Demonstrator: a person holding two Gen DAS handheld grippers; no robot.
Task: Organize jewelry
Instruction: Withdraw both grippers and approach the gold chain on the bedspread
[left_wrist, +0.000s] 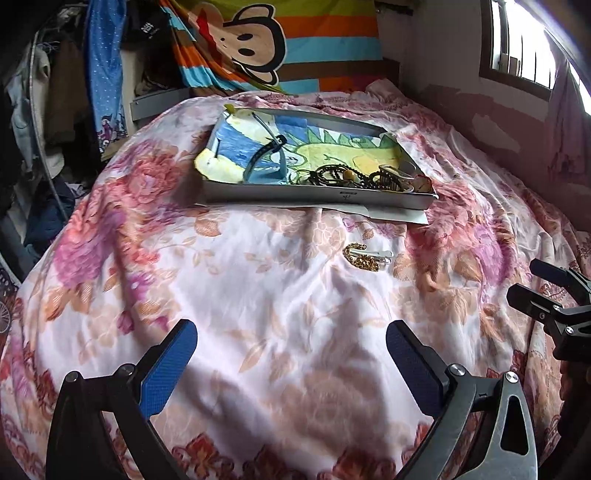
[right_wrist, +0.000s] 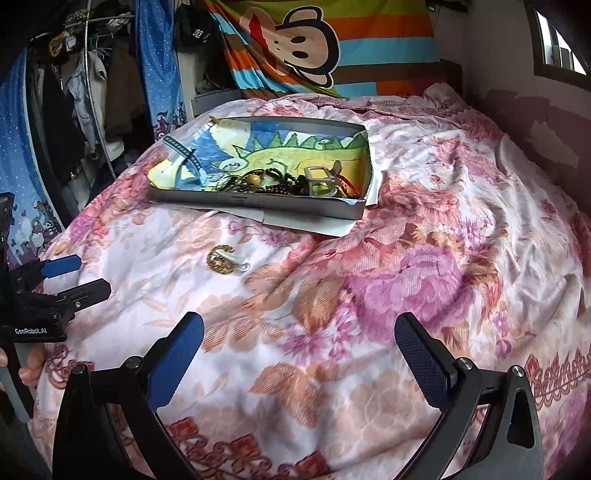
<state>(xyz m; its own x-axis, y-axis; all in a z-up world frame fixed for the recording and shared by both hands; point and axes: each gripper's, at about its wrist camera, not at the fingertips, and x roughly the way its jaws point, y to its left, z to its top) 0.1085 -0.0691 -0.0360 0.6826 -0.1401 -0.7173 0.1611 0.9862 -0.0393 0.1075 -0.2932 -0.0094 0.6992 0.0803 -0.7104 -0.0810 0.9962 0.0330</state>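
A shallow grey box (left_wrist: 317, 199) (right_wrist: 258, 202) lined with a dinosaur drawing sits on the floral bedspread. It holds a pile of dark bead strings and bracelets (left_wrist: 347, 175) (right_wrist: 273, 182) and a blue strap (left_wrist: 264, 153) (right_wrist: 184, 151). A gold chain with a white clip (left_wrist: 365, 256) (right_wrist: 225, 258) lies loose on the bedspread in front of the box. My left gripper (left_wrist: 291, 343) is open and empty, well short of the chain; it also shows in the right wrist view (right_wrist: 79, 275). My right gripper (right_wrist: 299, 339) is open and empty; it also shows in the left wrist view (left_wrist: 532, 280).
White paper (left_wrist: 399, 214) (right_wrist: 306, 221) sticks out from under the box. A striped monkey blanket (left_wrist: 258, 40) (right_wrist: 314, 40) hangs behind the bed. Hanging clothes (left_wrist: 55, 92) (right_wrist: 92, 92) crowd the left side. A wall with a window (left_wrist: 524, 44) is on the right.
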